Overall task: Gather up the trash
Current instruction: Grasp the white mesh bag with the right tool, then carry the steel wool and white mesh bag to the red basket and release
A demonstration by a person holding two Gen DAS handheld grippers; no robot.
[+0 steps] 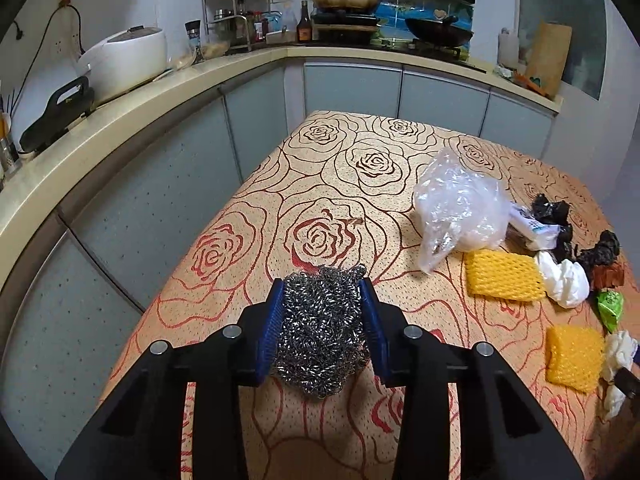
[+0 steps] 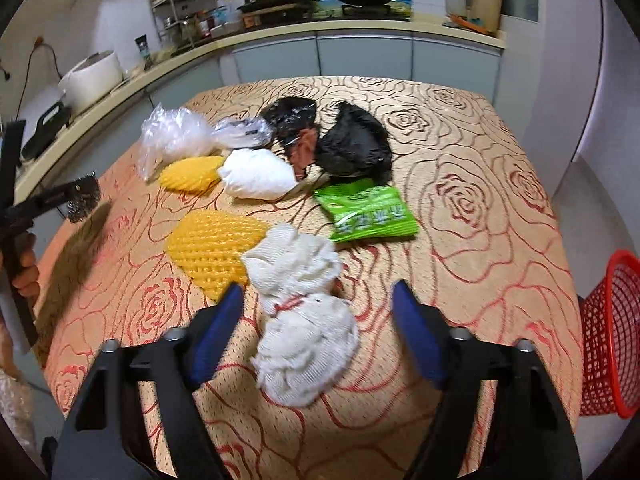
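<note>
My left gripper [image 1: 323,285] is shut on a ball of steel wool [image 1: 320,332] and holds it above the rose-patterned table [image 1: 340,184]; it also shows at the left of the right wrist view [image 2: 82,196]. My right gripper [image 2: 318,294] is open, its blue fingers either side of a crumpled white cloth [image 2: 304,320] lying on the table. Other trash lies beyond: two yellow foam nets [image 2: 216,252], a green packet [image 2: 366,212], a white wad [image 2: 258,174], a black bag [image 2: 352,144] and a clear plastic bag [image 2: 172,136].
A red mesh basket [image 2: 612,340] stands on the floor off the table's right edge. A kitchen counter [image 1: 120,112] with a white rice cooker [image 1: 124,60] and a stove with pans runs along the left and back.
</note>
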